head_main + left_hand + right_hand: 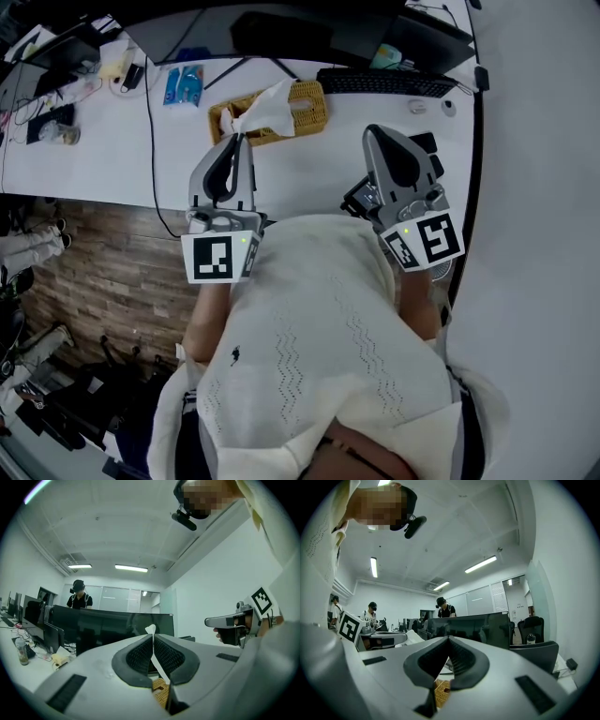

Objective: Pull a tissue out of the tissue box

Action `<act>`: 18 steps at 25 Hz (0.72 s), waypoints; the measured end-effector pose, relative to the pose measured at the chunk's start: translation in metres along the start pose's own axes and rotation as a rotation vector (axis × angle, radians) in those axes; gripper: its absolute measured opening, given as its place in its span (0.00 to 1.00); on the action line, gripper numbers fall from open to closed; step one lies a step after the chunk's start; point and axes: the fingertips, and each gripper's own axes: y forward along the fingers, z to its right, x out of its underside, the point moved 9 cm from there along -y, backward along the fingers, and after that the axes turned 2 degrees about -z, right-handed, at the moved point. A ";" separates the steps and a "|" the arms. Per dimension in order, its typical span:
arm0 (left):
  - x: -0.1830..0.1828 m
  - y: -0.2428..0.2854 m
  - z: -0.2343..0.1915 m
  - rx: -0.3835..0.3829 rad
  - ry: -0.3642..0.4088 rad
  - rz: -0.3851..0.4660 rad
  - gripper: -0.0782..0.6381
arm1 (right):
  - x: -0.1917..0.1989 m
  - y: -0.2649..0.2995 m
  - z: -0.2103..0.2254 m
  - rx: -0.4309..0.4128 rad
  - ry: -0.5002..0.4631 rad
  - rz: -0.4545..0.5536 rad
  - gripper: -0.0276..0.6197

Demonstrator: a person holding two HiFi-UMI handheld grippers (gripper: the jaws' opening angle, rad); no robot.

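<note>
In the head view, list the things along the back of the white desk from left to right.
blue packet → woven tissue box → black keyboard

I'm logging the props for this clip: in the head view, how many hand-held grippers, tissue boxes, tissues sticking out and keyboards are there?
Hand-held grippers: 2, the left hand-held gripper and the right hand-held gripper
Tissue box: 1
Tissue: 1
Keyboard: 1
Total: 5
</note>
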 end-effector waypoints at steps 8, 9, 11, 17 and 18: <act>0.000 0.000 -0.001 -0.008 -0.004 0.003 0.14 | 0.000 0.003 0.005 -0.013 0.003 -0.013 0.04; 0.001 0.000 -0.001 -0.011 -0.007 0.003 0.14 | 0.000 0.003 0.006 -0.015 0.005 -0.012 0.04; 0.003 0.001 -0.001 -0.017 -0.017 0.003 0.14 | 0.001 0.004 0.009 -0.010 0.014 -0.012 0.04; 0.003 0.003 0.001 -0.021 0.018 0.006 0.13 | -0.002 0.011 0.013 0.015 0.001 -0.011 0.04; 0.003 0.003 0.001 -0.023 0.020 0.007 0.14 | -0.002 0.012 0.014 0.018 -0.002 -0.011 0.04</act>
